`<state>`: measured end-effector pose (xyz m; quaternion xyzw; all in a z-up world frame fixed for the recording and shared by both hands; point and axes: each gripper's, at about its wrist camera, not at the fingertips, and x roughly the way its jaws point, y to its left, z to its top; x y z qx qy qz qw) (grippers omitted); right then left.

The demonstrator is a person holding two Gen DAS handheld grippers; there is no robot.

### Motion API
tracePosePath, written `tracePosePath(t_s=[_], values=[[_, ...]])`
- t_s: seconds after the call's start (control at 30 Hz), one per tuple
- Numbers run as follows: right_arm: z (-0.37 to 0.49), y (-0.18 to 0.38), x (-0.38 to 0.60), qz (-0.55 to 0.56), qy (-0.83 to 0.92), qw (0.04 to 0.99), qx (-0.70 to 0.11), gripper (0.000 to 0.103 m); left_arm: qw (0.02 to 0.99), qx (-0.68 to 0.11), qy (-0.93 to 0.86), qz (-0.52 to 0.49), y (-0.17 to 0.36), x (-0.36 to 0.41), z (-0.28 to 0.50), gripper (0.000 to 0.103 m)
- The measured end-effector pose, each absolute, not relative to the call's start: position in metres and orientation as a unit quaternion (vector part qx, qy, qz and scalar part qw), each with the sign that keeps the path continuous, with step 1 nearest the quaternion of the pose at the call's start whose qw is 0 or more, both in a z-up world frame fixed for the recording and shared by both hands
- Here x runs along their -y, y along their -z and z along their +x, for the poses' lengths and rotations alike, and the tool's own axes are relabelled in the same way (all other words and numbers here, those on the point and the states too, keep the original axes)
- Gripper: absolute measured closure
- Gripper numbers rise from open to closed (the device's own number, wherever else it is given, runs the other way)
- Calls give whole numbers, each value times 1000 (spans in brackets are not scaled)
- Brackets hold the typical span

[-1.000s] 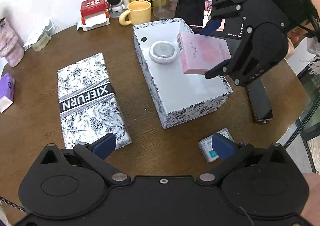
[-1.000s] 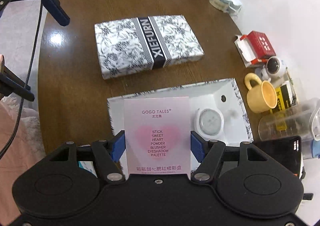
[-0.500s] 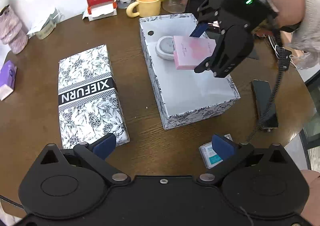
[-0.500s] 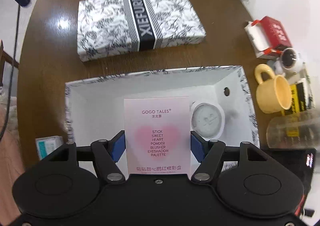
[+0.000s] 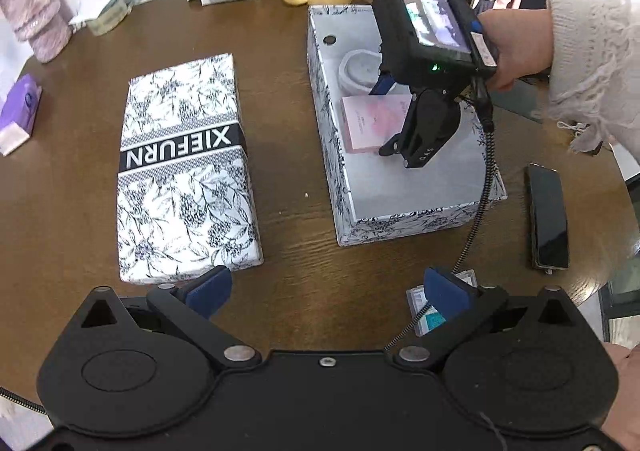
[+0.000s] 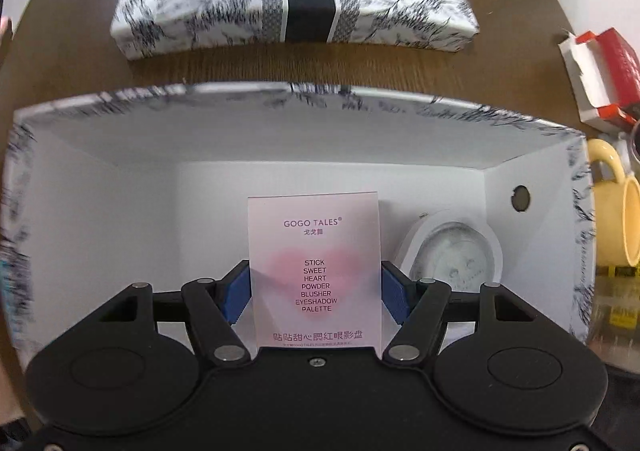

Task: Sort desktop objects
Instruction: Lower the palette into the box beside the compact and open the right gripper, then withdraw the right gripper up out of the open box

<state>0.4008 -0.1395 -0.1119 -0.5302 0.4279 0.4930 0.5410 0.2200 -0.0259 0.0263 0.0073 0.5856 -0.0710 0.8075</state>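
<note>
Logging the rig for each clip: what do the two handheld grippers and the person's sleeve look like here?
Both grippers are matte black with blue pads on the jaws and silver pivot screws. The left gripper has two round housings at its base. The right gripper carries a small lit screen, a green indicator light and a coiled black cable. The hand on it wears a fuzzy cream knit sleeve.

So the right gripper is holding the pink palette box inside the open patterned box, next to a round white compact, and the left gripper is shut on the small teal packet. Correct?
Not quite. The left gripper is open and holds nothing; the small teal packet lies on the table beneath one finger, as the left wrist view shows. The rest holds: the right gripper holds the pink palette box inside the open patterned box, beside the round white compact.
</note>
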Motion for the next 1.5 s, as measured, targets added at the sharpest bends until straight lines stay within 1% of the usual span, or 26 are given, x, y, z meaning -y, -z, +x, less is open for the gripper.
tracePosePath(t_s=[0.1, 0.63, 0.77, 0.97, 1.0, 1.03, 1.07, 1.5], values=[[402, 120, 142, -535, -495, 536, -427, 34, 804, -590, 69, 6, -23, 27, 220, 0], [402, 121, 154, -527, -506, 536, -424, 33, 802, -594, 67, 4, -17, 36, 223, 0], [400, 121, 157, -524, -502, 542, -423, 31, 803, -592, 64, 3, -18, 36, 221, 0], [393, 113, 163, -516, -506, 547, -422, 19, 806, -589, 59, 4, -23, 35, 215, 0], [391, 111, 164, -515, -507, 548, -422, 13, 807, -588, 58, 4, -24, 34, 214, 0], [389, 109, 166, -514, -506, 552, -418, 5, 808, -587, 57, 4, -25, 34, 212, 0], [387, 106, 167, -514, -503, 557, -415, 1, 808, -586, 57, 5, -26, 34, 211, 0], [383, 52, 168, -478, -468, 636, -384, 0, 819, -570, 66, 26, -37, 33, 191, 0]])
